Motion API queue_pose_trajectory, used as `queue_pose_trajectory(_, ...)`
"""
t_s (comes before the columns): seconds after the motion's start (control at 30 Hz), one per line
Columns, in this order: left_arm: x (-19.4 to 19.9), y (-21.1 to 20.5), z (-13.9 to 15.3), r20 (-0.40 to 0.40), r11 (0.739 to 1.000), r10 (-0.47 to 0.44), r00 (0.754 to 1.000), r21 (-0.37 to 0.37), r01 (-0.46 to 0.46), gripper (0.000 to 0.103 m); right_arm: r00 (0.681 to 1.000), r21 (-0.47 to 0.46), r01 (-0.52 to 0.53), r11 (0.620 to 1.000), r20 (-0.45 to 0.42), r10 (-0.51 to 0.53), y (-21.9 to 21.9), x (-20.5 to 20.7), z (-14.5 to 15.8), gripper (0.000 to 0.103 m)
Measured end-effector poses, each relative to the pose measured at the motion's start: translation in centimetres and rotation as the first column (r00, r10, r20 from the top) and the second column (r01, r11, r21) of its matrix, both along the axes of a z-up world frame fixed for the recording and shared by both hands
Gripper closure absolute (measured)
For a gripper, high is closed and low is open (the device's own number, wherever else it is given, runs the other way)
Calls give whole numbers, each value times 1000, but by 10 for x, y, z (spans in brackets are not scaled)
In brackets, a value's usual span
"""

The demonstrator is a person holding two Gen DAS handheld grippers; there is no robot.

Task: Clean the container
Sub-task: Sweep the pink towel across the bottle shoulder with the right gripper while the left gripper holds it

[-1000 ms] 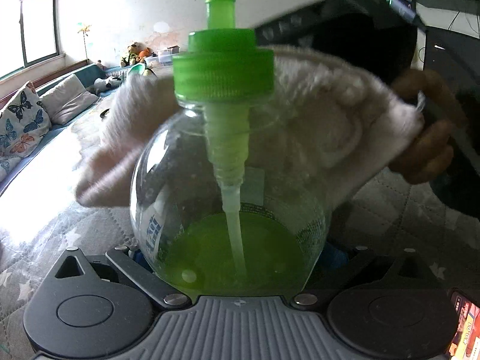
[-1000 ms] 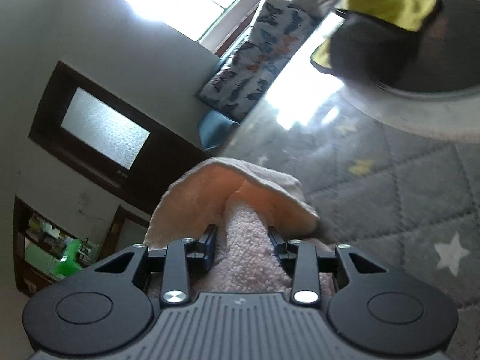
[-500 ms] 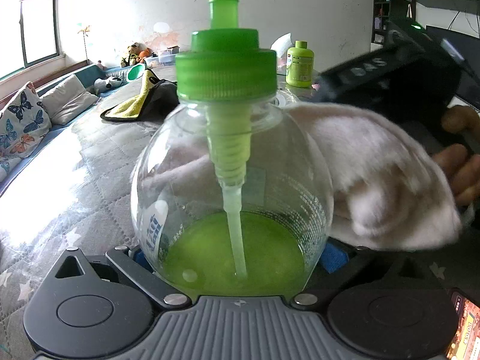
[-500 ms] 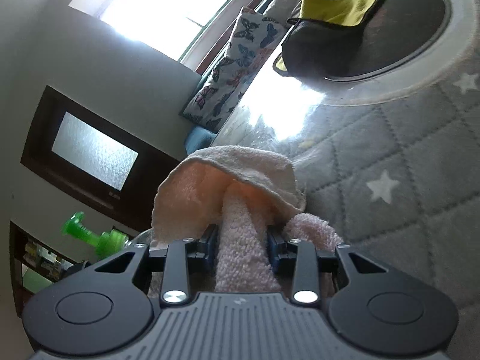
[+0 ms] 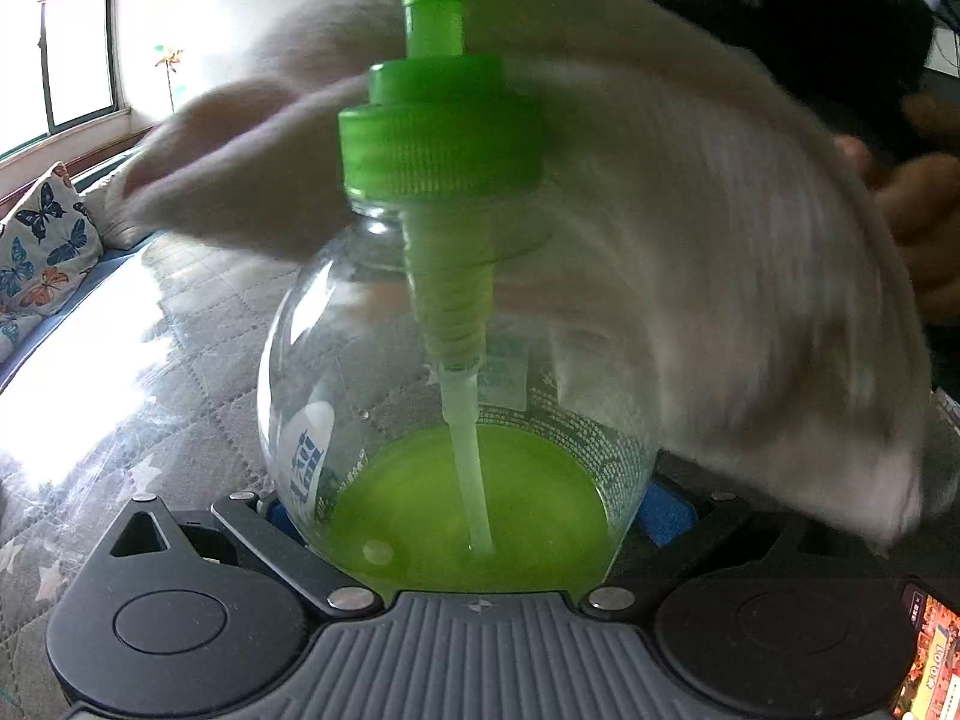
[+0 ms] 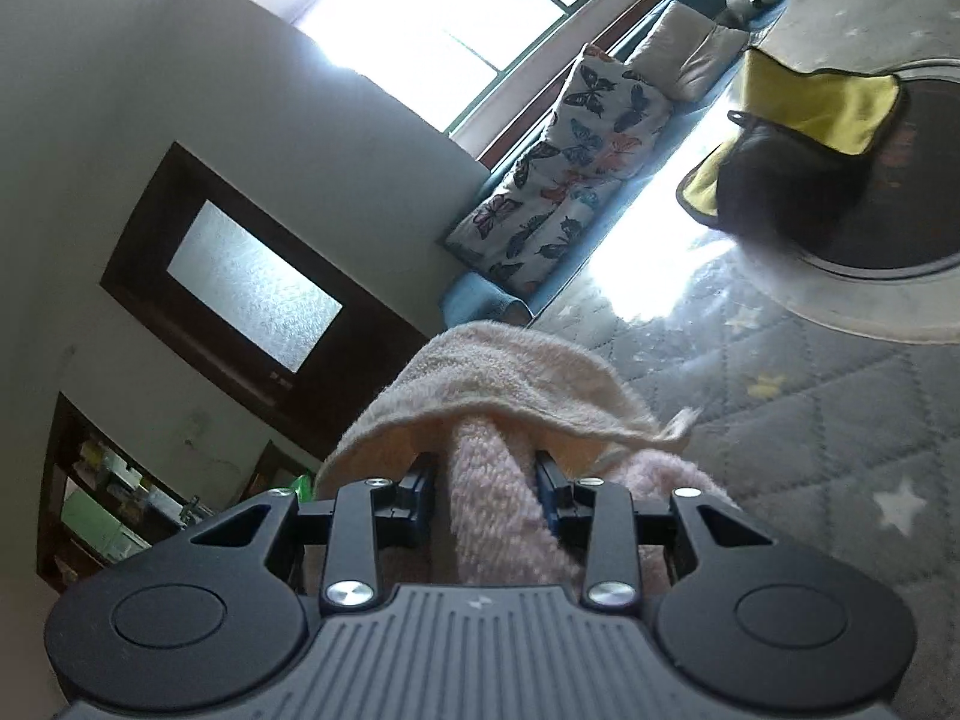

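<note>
Pink towel (image 5: 690, 252) over clear bottle (image 5: 372, 360)

Round clear bottle (image 5: 456, 408), upright, clamped between left gripper (image 5: 468, 510) fingers. Green liquid pooled in bottom third, dip tube down centre. Green pump cap (image 5: 444, 132) screwed on top. Pale pink towel (image 5: 690, 276), motion-blurred, draped over bottle's far shoulder and right side, behind cap.
</note>
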State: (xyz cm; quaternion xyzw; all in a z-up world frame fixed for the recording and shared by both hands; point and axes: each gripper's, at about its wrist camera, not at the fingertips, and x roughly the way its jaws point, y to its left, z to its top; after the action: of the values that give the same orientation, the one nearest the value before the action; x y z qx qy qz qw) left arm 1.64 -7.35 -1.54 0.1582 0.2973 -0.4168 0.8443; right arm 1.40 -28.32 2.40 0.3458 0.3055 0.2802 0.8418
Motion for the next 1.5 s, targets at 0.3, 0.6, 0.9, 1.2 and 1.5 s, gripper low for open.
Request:
queue_pose_trajectory(0.3,0,-2,-1,1,1000,0,1000,0,0,0,987,-19,84,996,-137,-85,-7,-5,-39,69)
queue_pose_trajectory(0.6,2,-1,0,1,1000,0,1000,0,0,0,982,-40,120,992,-145,-124,-15,-44,-49,70)
queue_pose_trajectory(0.9,-2,-2,-1,2,1000,0,1000,1,0,0,993,6,119,993,-15,-119,-16,-83,-20,70)
queue_pose_trajectory(1.2,-6,-1,-1,3,1000,0,1000,2,0,0,986,-166,145,975,109,-127,13,-71,12,70)
queue_pose_trajectory(1.5,-6,1,-1,3,1000,1,1000,2,-1,0,987,32,159,987,-3,-159,-13,-70,-14,76)
